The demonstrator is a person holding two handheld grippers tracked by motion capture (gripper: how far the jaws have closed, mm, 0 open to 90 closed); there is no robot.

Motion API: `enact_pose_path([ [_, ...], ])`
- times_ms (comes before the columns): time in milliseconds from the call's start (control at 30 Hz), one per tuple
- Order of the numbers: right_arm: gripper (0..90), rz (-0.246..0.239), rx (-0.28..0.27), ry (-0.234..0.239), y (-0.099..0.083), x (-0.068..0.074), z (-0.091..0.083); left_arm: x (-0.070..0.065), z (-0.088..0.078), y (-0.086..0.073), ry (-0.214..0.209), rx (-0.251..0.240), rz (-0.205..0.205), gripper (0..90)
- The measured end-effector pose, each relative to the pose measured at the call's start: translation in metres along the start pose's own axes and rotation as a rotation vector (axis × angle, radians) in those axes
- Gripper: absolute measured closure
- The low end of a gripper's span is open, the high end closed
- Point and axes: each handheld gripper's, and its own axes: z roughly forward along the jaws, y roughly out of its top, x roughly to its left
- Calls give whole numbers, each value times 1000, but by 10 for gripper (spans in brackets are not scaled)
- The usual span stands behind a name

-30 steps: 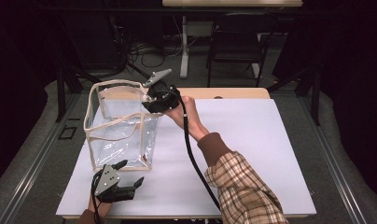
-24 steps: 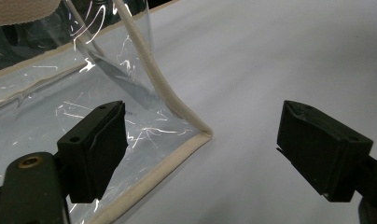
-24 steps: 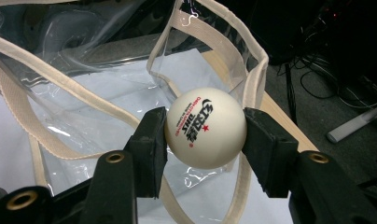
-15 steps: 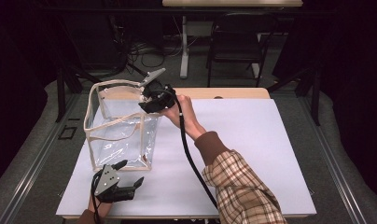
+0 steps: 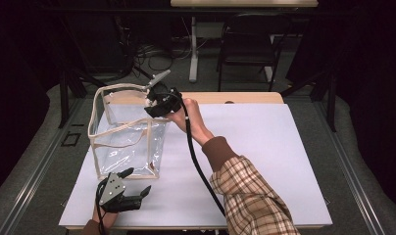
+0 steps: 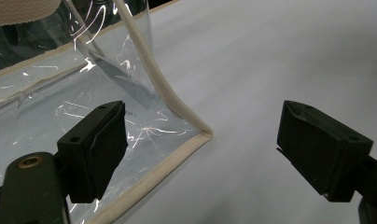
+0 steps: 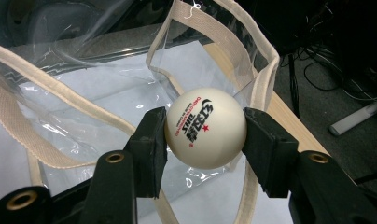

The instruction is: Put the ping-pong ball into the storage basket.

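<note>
Because the right gripper point(image 7: 206, 135) pinches the small white table-tennis ball with red and black print point(image 7: 206, 127) only at its two sides, the hold rests on thin contact against a smooth, round shell. The ball sits between the jaws above the open mouth of the clear plastic tote bag with cream fabric trim point(image 5: 125, 132), which stands on the white worktop point(image 5: 264, 147) toward its left side. In the high view the right gripper point(image 5: 159, 104) hangs at the bag's far right rim, so the ball looks close to that edge rather than centred over the opening.

Several things could go wrong from here, in my judgement. If the jaws part while the ball is over the cream rim, it may strike the trim and bounce out onto the worktop, then roll off. Even dropped cleanly, so light a ball could rebound off the bag's bottom and hop over the low wall. The bag itself is soft and thin; a nudge from the gripper on its rim could fold the wall inward or tip the bag.

The left gripper point(image 5: 120, 192) rests near the bag's near corner point(image 6: 203, 135) with its jaws wide apart and gripping nothing, so the bag is not being steadied.
</note>
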Motion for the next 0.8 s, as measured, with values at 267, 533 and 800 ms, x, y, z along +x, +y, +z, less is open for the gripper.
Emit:
enact_pose_path([
  [267, 509, -5, 12, 1, 3, 2, 5, 0, 0, 0, 0, 0, 1, 161],
  [533, 509, 3, 25, 3, 3, 3, 11, 0, 0, 0, 2, 0, 0, 161],
  [800, 509, 11, 42, 3, 5, 3, 18, 0, 0, 0, -1, 0, -2, 161],
])
